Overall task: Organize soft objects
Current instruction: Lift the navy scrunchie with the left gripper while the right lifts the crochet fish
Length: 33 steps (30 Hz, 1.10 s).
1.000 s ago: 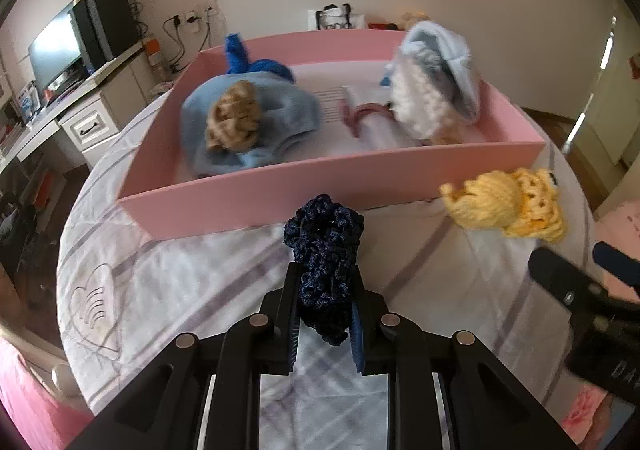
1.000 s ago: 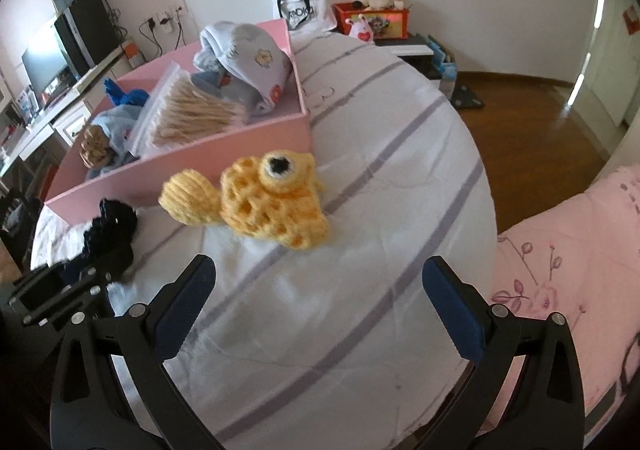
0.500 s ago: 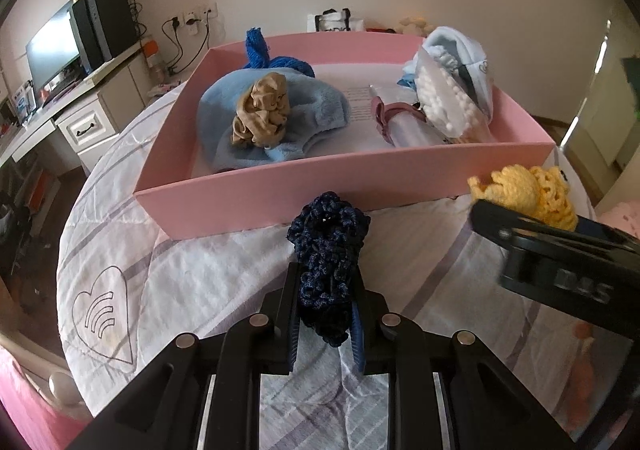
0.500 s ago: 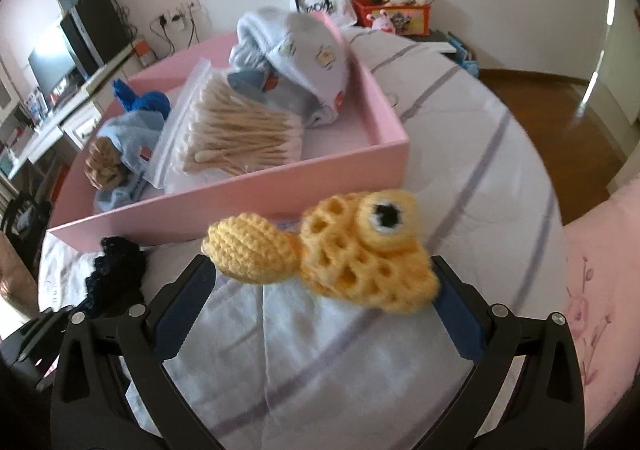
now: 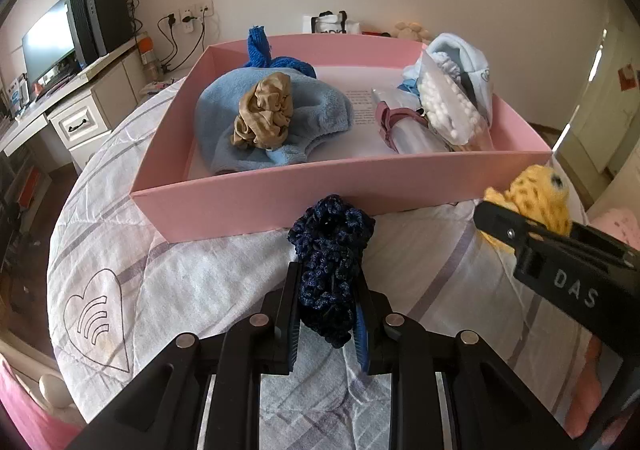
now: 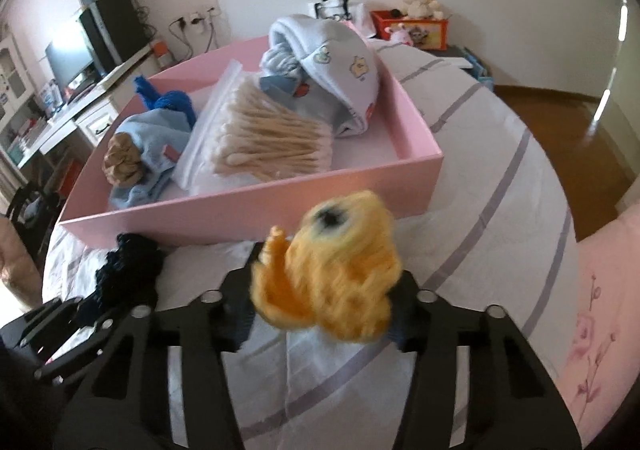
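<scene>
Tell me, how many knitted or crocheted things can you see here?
3, possibly more hidden under the pile in the box. A navy crocheted piece is clamped in the left gripper, a yellow crocheted fish in the right gripper, and a blue knitted item lies in the pink box.

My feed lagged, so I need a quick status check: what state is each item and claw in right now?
Left claw: shut on dark navy crocheted scrunchie.
Right claw: shut on yellow crocheted fish toy, blurred.
Pink cardboard tray: open-topped, on the bed.
Tan satin scrunchie: lying on the light blue fleece cloth in the tray.
Clear bag of cotton swabs: in the tray.
</scene>
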Motion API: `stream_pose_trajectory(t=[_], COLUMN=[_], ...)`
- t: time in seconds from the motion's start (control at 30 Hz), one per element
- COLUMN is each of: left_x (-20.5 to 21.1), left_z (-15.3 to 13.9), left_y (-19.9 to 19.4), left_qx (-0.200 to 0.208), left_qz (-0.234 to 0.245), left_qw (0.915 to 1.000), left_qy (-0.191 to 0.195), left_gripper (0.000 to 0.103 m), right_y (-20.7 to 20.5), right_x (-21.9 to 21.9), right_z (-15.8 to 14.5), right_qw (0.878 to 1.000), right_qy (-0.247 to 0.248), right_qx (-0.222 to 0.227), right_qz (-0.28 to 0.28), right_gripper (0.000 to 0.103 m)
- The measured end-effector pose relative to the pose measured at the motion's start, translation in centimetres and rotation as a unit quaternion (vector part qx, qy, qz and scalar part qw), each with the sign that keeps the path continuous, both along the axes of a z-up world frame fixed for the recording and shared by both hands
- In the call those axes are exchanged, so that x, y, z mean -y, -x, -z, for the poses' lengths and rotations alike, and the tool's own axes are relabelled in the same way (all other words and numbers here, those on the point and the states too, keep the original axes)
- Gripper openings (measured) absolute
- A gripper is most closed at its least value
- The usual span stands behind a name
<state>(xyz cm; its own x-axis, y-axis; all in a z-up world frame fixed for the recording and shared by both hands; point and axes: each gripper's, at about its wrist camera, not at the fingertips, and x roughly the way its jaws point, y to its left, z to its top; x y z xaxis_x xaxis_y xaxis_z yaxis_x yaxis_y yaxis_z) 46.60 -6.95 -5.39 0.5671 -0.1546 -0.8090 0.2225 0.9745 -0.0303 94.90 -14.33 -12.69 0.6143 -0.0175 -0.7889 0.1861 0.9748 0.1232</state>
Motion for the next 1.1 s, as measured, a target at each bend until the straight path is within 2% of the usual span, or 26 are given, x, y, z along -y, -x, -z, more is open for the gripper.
stream_pose_trajectory(t=[0.37, 0.67, 0.83, 1.1], left_x=[0.3, 0.8, 0.7, 0.1], left_z=[-0.1, -0.8, -2.0, -5.5], left_y=[-0.1, 0.9, 2.6, 6.8], left_qx=[-0.004, -0.011, -0.003, 0.033], left_qz=[-0.011, -0.020, -0.017, -0.025], left_qw=[0.9999, 0.9995, 0.9996, 0.9990], left_qy=[-0.004, -0.022, -0.022, -0.017], left_gripper=[0.021, 0.018, 0.018, 0.018], right_y=[2.0, 3.9, 5.3, 8.2], right_x=[-0.4, -0.8, -1.4, -2.8], right_z=[-0.3, -1.2, -2.4, -5.1], right_qw=[1.000, 1.000, 0.999, 0.998], right_qy=[-0.002, -0.005, -0.003, 0.003], right_qx=[-0.004, -0.003, 0.010, 0.038], right_qz=[-0.017, -0.029, -0.033, -0.048], right_gripper=[0.030, 0.028, 0.028, 0.028])
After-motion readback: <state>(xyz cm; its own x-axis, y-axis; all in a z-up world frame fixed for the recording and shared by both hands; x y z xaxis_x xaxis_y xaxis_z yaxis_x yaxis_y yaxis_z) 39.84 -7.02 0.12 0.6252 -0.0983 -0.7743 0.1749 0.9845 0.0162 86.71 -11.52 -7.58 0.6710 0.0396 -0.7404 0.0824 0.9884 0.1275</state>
